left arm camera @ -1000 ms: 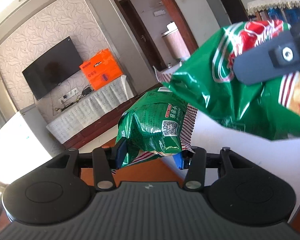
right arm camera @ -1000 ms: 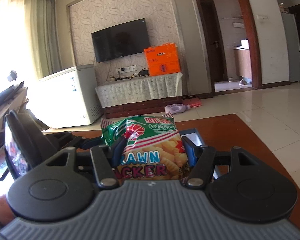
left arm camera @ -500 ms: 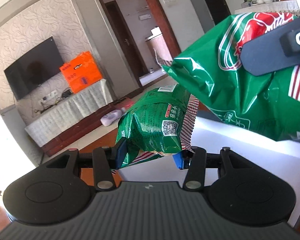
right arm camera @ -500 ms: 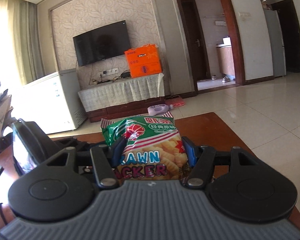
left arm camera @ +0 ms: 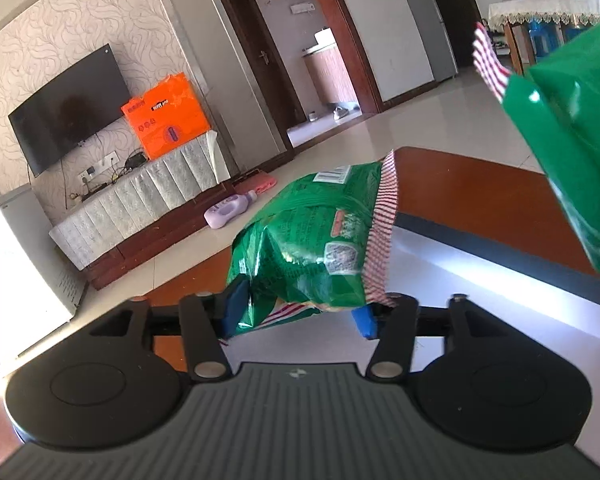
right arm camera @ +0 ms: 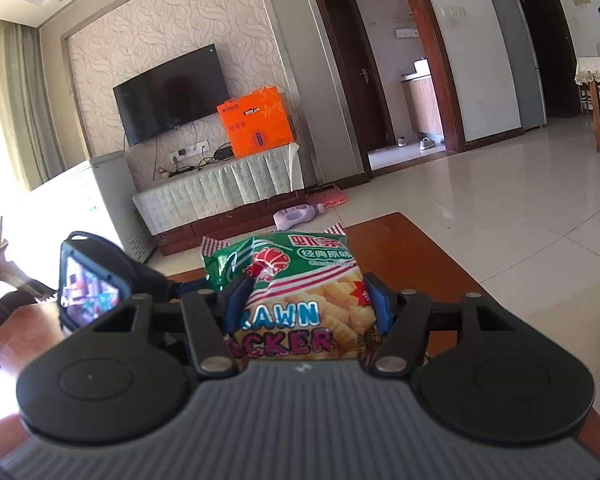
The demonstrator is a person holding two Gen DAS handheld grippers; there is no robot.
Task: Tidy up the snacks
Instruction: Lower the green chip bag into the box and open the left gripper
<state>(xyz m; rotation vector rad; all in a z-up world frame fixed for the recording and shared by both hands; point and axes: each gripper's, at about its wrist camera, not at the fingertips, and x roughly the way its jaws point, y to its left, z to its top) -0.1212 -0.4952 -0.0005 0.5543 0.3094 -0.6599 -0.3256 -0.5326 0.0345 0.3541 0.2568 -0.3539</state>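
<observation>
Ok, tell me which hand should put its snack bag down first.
Left, probably. The left tool holds its green bag over the white surface, while the right tool with its prawn cracker bag faces only brown table.

This is a home, a living room by every sign. A flat-screen television (right arm camera: 170,94) hangs on a swirl-patterned wallpapered wall, above a low TV cabinet (right arm camera: 220,188) draped in a pale cloth, with an orange carton (right arm camera: 256,122) sitting on top. A white chest freezer (right arm camera: 88,196) stands to the left, curtains (right arm camera: 8,104) beside it catching bright daylight. Glossy tiled floor (right arm camera: 500,200) runs toward a dark wooden doorway (right arm camera: 400,64), shoes (right arm camera: 426,143) lying just inside. A dining table with a lace cloth (left arm camera: 548,6) shows far right, and a purple bottle (right arm camera: 298,213) lies on the floor.
</observation>
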